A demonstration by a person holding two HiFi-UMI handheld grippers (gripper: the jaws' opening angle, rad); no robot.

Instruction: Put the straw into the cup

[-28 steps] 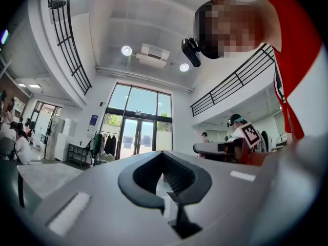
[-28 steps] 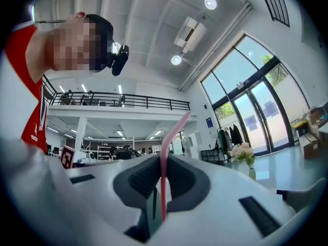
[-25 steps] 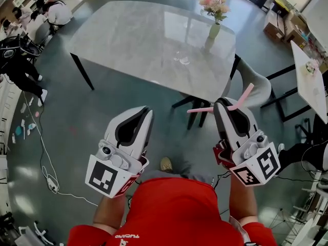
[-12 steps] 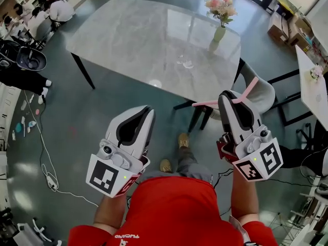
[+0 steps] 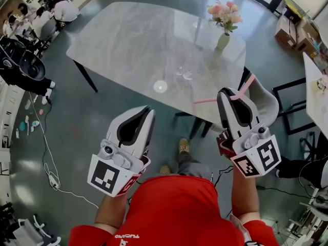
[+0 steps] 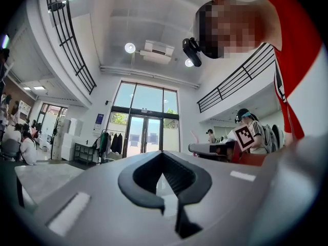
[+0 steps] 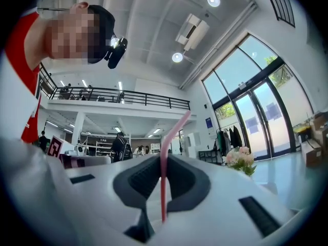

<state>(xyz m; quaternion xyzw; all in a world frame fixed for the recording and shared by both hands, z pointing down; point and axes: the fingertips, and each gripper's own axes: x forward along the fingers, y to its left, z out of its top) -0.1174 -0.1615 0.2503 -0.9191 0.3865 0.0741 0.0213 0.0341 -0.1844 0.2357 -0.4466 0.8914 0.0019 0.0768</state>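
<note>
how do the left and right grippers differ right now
The right gripper is shut on the pink straw; the left gripper is shut on nothing. In the head view the right gripper's tip overlaps the table; the left gripper's is over floor. Both point toward the table.

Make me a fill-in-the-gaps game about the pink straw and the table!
1. The right tool pinches a bendy straw whose colour is ____.
2. The left tool has ____ between its jaws.
3. The clear cup stands on the grey ____.
4. The vase holds pink ____.

Missing words: pink; nothing; table; flowers.
</note>
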